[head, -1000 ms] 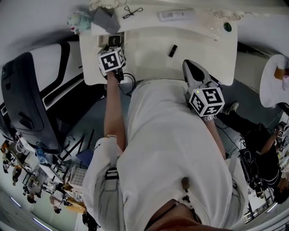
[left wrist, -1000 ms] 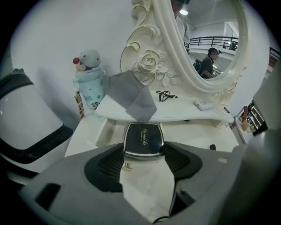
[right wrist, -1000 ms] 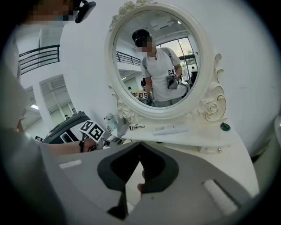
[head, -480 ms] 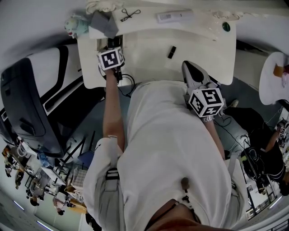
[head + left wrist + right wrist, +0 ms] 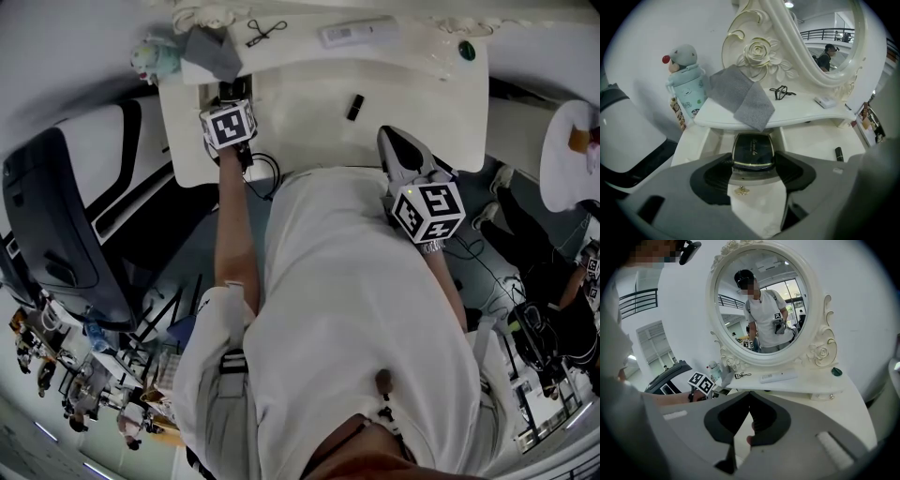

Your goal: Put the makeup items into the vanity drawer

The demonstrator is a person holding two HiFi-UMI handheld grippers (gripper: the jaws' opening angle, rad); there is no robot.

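My left gripper [image 5: 753, 163] is shut on a black compact [image 5: 753, 150] with a gold rim, held over the open drawer [image 5: 708, 138] at the left of the white vanity [image 5: 412, 103]. From the head view, the left gripper [image 5: 230, 97] sits at that drawer, under its marker cube. A black lipstick tube [image 5: 355, 107] lies on the vanity top, to the right of the compact [image 5: 839, 153]. My right gripper [image 5: 396, 142] hovers at the vanity's front edge, jaws together with nothing between them [image 5: 749, 394].
On the raised shelf under the mirror [image 5: 764, 301] lie a grey cloth [image 5: 743, 96], an eyelash curler [image 5: 783, 92], a white flat case [image 5: 358, 33] and a green round lid [image 5: 466, 50]. A pale blue character bottle [image 5: 686, 84] stands at the left end.
The left gripper has edged a little toward the drawer, so its cube now covers most of the compact in the head view. The right gripper has stayed put.
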